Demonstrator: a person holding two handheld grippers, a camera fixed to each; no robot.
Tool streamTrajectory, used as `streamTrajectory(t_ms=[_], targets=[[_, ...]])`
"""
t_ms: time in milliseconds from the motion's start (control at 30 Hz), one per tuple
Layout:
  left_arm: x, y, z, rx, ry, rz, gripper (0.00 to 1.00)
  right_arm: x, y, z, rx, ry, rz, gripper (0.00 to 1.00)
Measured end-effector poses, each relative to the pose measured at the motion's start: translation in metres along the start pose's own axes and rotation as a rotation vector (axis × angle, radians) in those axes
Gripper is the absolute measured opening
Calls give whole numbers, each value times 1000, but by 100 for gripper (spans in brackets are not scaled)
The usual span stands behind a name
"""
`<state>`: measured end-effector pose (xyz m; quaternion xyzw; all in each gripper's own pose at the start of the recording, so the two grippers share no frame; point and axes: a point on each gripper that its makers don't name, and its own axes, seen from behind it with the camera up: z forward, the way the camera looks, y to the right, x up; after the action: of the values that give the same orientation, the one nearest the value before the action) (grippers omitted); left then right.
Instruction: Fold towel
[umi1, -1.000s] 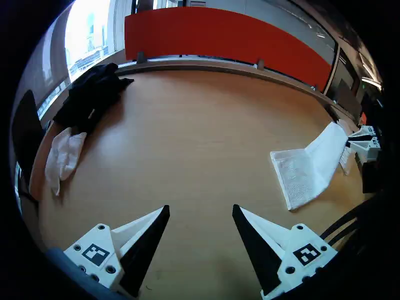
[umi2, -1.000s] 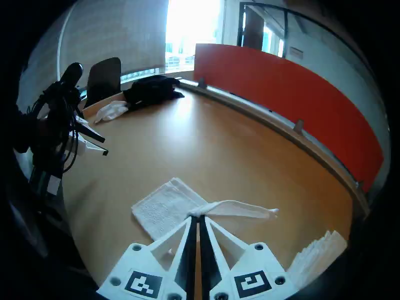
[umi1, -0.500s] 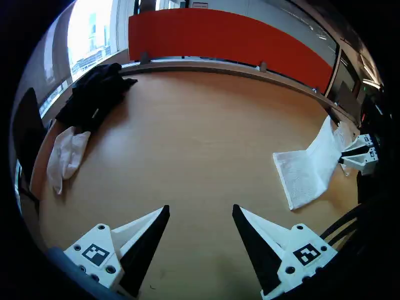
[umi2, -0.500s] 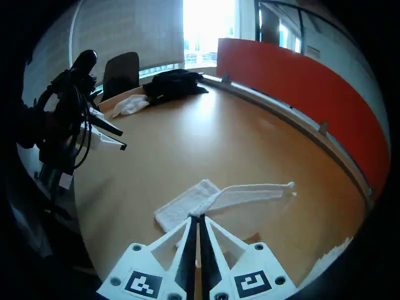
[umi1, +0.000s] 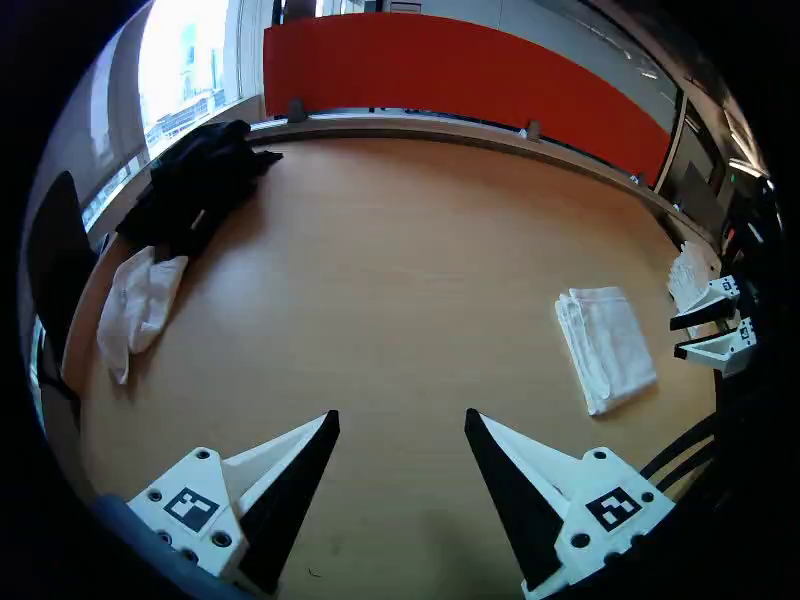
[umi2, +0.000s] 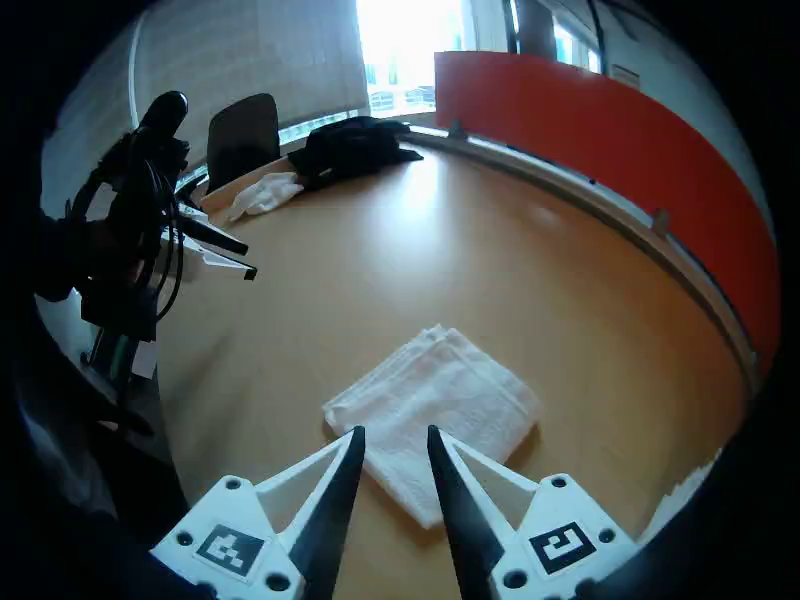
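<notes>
Right gripper (umi2: 393, 431) has just let go (fingers parted now), white towel (umi2: 440, 395) lies folded at 12 o'clock, fold looks done; left gripper (umi1: 400, 413) hangs wide open.

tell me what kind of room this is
Probably an office or meeting room: a long wooden table backed by a red divider panel, an office chair and large windows.

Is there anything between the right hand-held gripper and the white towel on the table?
Nothing visible stands between them. The folded towel lies flat on the wooden table, just past the open fingertips of the right hand-held gripper.
</notes>
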<state>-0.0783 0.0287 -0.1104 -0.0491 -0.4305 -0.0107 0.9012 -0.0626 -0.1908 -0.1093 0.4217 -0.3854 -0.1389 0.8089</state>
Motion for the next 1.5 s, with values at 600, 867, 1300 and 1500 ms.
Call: streamTrajectory(t_ms=[600,867,1300,1500], targets=[[4,0,-1,2,7,-2,93,-42,17,-1,-49,-76,21,74],[5,-1,-1,3,8,-3,93,-62,22,3,-58,-117,25,74],[3,-1,-1,3,7,-4,93,-99,26,4,-71,-202,17,69],[4,-1,-1,1,9,-3,93,-105,29,4,-78,-219,19,56]])
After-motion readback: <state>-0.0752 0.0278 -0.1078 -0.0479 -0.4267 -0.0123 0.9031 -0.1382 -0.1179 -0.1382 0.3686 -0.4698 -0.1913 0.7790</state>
